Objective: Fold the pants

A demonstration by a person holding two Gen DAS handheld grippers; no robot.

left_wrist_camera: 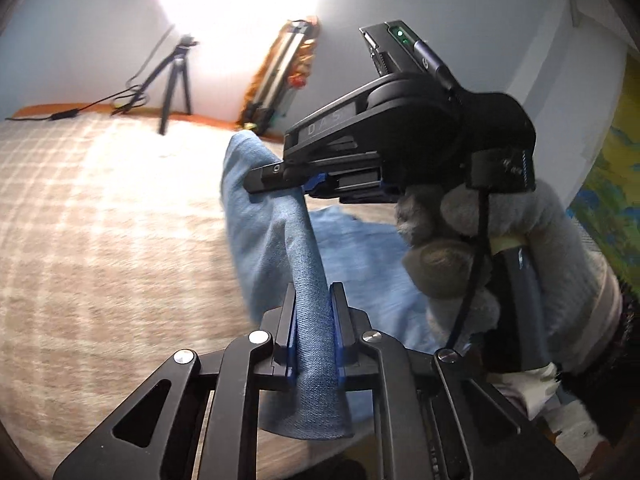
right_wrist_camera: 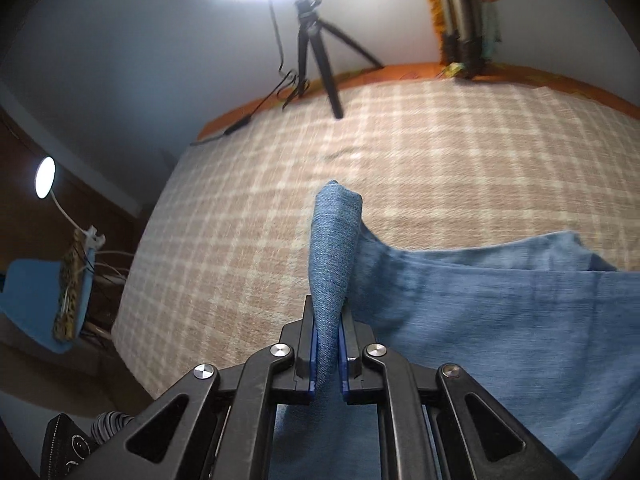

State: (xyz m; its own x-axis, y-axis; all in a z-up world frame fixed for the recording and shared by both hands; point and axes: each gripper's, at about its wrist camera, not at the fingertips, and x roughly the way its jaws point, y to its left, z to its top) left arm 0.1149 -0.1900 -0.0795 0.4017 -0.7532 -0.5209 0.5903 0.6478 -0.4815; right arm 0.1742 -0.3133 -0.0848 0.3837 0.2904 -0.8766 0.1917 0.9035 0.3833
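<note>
The pants are light blue denim, partly lifted off the bed's checked beige blanket. Two bunched folds of the cloth stand upright, each pinched between closed jaws. The rest drapes down and spreads, loosely creased, across the blanket to the right.

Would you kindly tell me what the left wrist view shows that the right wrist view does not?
Only the left wrist view shows the right gripper from outside, with the gloved hand holding it. Only the right wrist view shows the desk lamp and blue chair. Both show the pants clamped, the left gripper shut on them, the tripod and checked bedspread.
</note>
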